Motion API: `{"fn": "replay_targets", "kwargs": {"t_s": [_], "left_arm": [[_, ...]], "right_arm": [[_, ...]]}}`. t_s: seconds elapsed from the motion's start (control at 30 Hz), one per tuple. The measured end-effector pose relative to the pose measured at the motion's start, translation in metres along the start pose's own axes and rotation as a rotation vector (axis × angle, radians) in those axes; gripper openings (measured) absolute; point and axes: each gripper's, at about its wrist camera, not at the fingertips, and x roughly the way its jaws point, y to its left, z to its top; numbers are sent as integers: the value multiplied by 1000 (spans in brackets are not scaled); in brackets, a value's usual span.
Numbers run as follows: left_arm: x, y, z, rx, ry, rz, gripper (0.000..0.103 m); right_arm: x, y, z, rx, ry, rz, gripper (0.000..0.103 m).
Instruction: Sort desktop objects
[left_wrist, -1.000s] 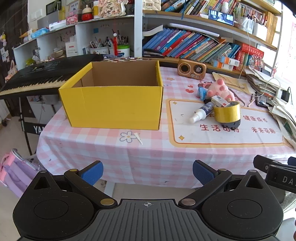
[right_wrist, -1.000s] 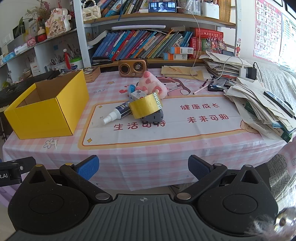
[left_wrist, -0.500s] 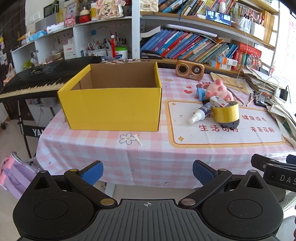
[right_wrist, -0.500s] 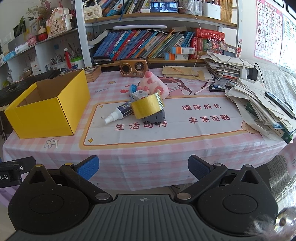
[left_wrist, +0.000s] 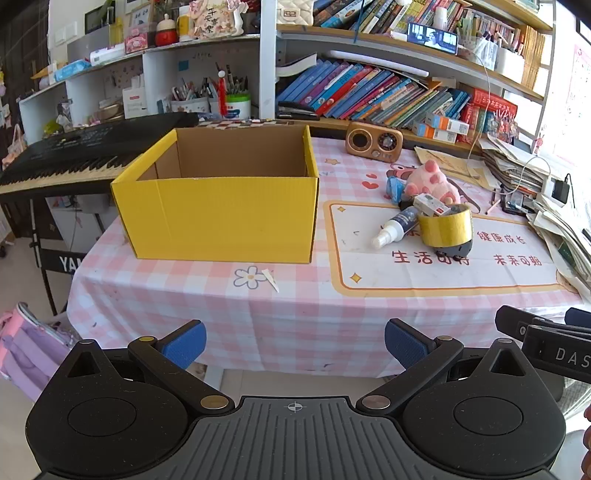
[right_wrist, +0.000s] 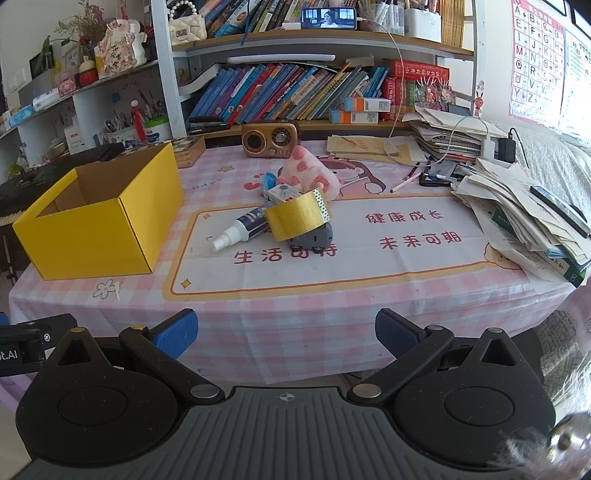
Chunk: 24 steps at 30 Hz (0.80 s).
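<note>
An open yellow cardboard box (left_wrist: 221, 210) (right_wrist: 99, 221) stands on the left of the pink checked table. To its right lies a pile: a yellow tape roll (left_wrist: 447, 229) (right_wrist: 297, 218) leaning on a small grey toy car (right_wrist: 310, 238), a white spray bottle (left_wrist: 395, 229) (right_wrist: 240, 230), a small white box (left_wrist: 430, 205) and a pink plush toy (left_wrist: 430, 182) (right_wrist: 314, 173). My left gripper (left_wrist: 293, 341) is open and empty, off the table's near edge. My right gripper (right_wrist: 286, 332) is open and empty, also off the near edge.
A wooden radio (right_wrist: 269, 138) stands at the table's back. Stacked papers and cables (right_wrist: 517, 206) fill the right side. A black keyboard (left_wrist: 74, 151) sits left of the table. Bookshelves line the back wall. A pink backpack (left_wrist: 22, 347) lies on the floor.
Both views have drifted slightly; the table and objects sit a little lower and closer in the frames. Both grippers stay open and nothing on the table has moved.
</note>
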Motion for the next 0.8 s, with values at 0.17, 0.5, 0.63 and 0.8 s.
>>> {"fn": "replay_targets", "kwargs": {"t_s": [0.17,0.5,0.63,0.8], "left_arm": [[0,1,0,-2,0,-3,103],[0,4,0,-22,9,-5,103],[-2,3,0,-14,-2,-13,103],[-3,2,-1,-4,-6,-12,103]], "right_arm": [[1,1,0,2,0,-2,103],[-5,0,2,2,-18,-4,103],[-7,-3,2,3,-21,-5,103],[-7,-3,1,5,-21,-4,103]]}}
